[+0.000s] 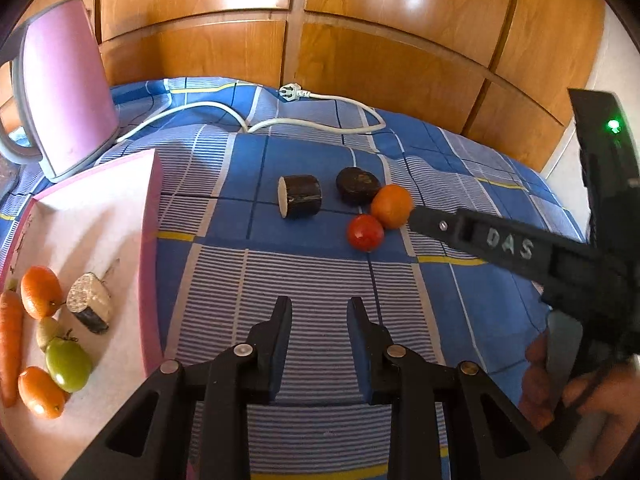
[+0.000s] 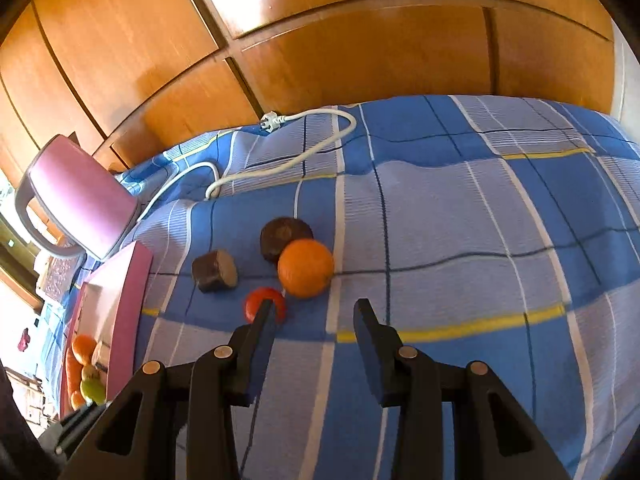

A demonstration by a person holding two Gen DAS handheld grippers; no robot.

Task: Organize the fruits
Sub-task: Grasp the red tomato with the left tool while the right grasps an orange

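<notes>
Checked blue cloth (image 2: 460, 240) covers the surface; white cord (image 2: 280, 160) and pink kettle (image 2: 80, 200) lie at the far side. Pink tray (image 1: 154, 240) holds carrot, oranges, green tomato. Two dark cut cylinders (image 1: 300, 196) sit beside the smooth round orange (image 2: 306, 268), which touches the red tomato (image 2: 264, 308). Right gripper (image 2: 314, 312) is wide, empty, orange just ahead between its fingers. Left gripper (image 1: 320, 312) is parted, empty, well short of the fruit.

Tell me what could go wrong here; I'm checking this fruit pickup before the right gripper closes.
1. The orange touches the tomato, so closing the open right gripper on either may roll the other across the blanket.
2. One finger already overlaps the tomato, so the gripper could pinch it off-centre.
3. The pink tray has a raised wall that carried fruit could clip.
</notes>
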